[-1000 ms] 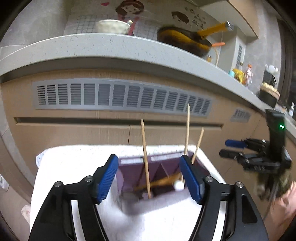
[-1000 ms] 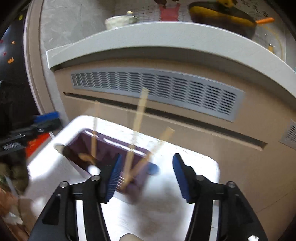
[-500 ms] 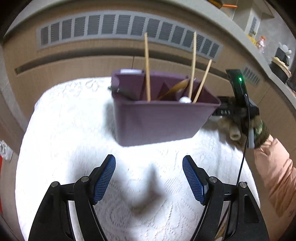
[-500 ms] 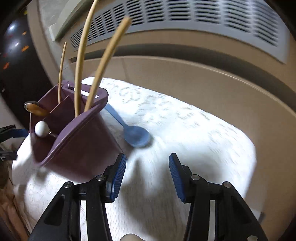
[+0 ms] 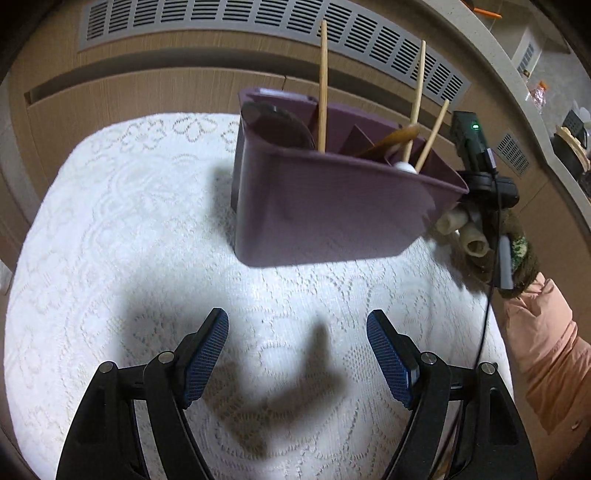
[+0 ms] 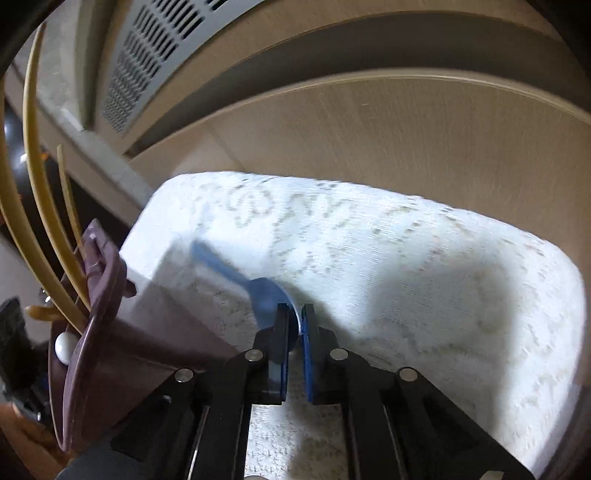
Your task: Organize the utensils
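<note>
On the white lace cloth (image 6: pixel 424 266), just right of the purple plastic utensil caddy (image 6: pixel 110 332), lies the blue plastic spoon (image 6: pixel 258 291). The right gripper (image 6: pixel 295 317) has just been closing and now pinches the bowl's edge. That thin, curved rim could slip free on lifting, or the handle could knock the caddy. The left gripper (image 5: pixel 297 354) hangs open, empty, near the caddy's front.

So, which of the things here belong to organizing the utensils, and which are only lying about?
Belongs to the job:
- blue plastic spoon, its bowl clamped in the right tongs
- purple plastic divided caddy
- wooden chopsticks and wooden spoon standing in it
- left tongs, open

Only lying about:
- white lace cloth
- grey vent grille
- beige cabinet front
</note>
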`<state>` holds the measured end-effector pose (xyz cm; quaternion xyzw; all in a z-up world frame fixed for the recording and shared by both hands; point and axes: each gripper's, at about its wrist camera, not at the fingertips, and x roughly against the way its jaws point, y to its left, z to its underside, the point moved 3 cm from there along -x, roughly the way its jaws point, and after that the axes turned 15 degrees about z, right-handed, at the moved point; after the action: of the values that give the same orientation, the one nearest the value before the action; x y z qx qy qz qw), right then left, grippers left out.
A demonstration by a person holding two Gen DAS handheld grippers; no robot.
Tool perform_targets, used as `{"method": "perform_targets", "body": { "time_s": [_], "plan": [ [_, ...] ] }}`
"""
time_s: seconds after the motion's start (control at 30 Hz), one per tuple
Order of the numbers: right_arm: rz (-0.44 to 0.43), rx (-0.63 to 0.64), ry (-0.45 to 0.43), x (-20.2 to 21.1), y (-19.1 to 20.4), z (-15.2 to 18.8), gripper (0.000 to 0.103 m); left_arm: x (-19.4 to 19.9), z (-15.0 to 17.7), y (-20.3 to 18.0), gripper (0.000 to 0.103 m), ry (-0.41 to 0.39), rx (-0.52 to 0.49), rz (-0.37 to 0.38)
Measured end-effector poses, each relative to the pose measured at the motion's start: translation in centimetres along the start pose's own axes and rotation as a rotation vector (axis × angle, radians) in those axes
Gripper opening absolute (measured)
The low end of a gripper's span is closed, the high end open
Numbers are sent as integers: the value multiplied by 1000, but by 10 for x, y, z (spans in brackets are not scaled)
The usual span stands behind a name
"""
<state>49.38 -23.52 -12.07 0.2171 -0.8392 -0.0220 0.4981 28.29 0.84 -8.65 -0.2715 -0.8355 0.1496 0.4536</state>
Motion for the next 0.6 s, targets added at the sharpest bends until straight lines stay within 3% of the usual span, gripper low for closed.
{"method": "perform_targets", "body": {
  "time_s": [0.17,0.33,0.47,0.6],
  "plan": [
    [117,-106,-30,46,-27,40,5,-2,13,-1,80,27,-17,33],
    [248,-217,-46,105,-41,110,6,-4,35,-13,80,66,-30,108],
    [258,-297,-54,139,-35,164,5,0,56,-35,80,87,-93,164],
    [207,-288,-47,157,-8,205,5,3,71,-60,80,115,-146,221]
  ]
}}
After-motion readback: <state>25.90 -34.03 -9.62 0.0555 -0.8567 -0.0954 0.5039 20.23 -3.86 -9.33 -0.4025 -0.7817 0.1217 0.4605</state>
